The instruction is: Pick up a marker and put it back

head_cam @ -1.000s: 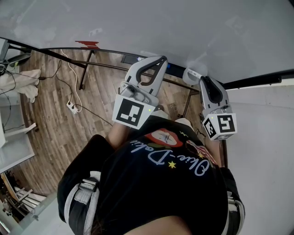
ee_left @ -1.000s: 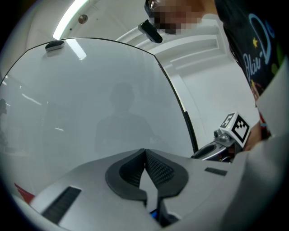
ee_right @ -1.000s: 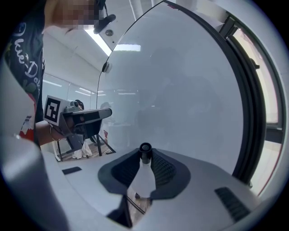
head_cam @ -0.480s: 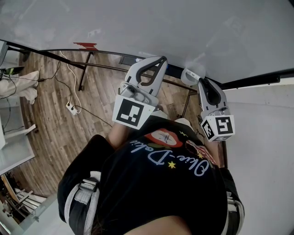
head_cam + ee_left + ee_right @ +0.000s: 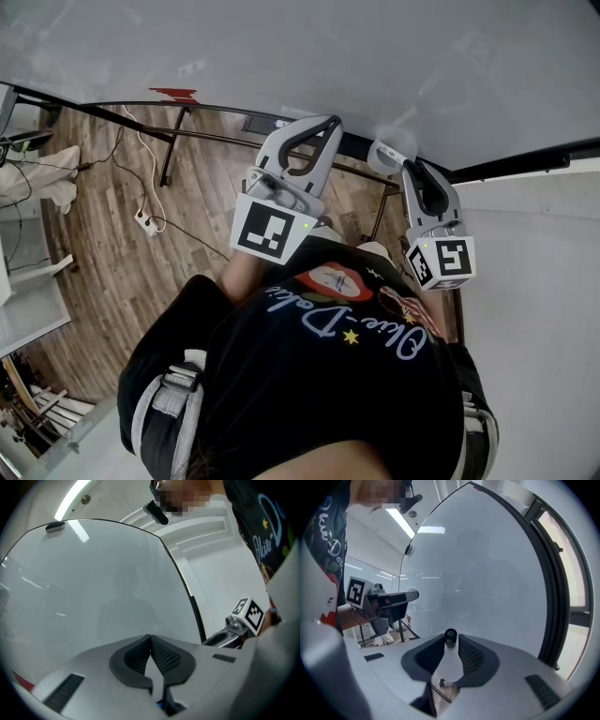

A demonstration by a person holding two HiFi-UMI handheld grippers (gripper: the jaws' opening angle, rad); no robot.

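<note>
A white marker with a black end lies along the jaws of my right gripper. The pads press on its sides while the jaws are opening. In the head view the marker sticks out past the right gripper, close to the whiteboard. My left gripper is held up beside it, a little to the left. Its jaws are shut with nothing between them, as the left gripper view shows.
The whiteboard's dark bottom rail runs above a wooden floor. A small red thing sits at the rail's left part. A power strip with cables and a heap of cloth lie on the floor at the left.
The right gripper and the marker have shifted slightly left, toward the left gripper. The left gripper has stayed in place.
</note>
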